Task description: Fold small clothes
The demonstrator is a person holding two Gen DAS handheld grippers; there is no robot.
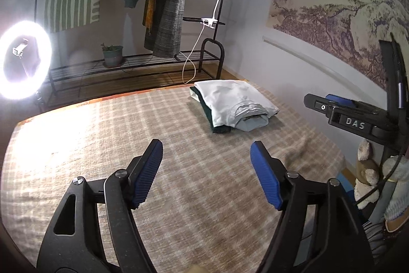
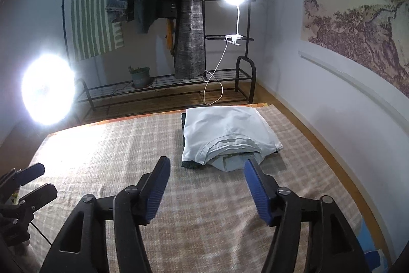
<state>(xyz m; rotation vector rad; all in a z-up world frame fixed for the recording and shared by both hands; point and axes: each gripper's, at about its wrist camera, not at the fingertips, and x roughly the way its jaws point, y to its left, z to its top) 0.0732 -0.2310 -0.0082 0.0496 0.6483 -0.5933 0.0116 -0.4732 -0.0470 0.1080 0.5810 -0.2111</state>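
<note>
The left gripper (image 1: 206,154) hangs above the beige checked woven bed cover (image 1: 102,145), its blue ribbed pads spread wide and holding nothing. The right gripper (image 2: 207,170) is likewise spread and empty, nearer to the stack. The folded white cotton T-shirt (image 2: 225,132) lies on top of a dark green folded garment (image 1: 217,123), forming a pile at the far right part of the bed, near the wall. No unfolded garment shows on the bed in either view.

Judgement: the stack appears complete, so the step in hand is probably fetching the next piece. Recommended practice:
- Keep both grippers apart until over fabric.
- Lay the next garment flat on the bare cover, well apart from the pile.
- Pinch only at seams or corners.
- Avoid brushing the stack's near edge, where the collar layers sit loose.
</note>
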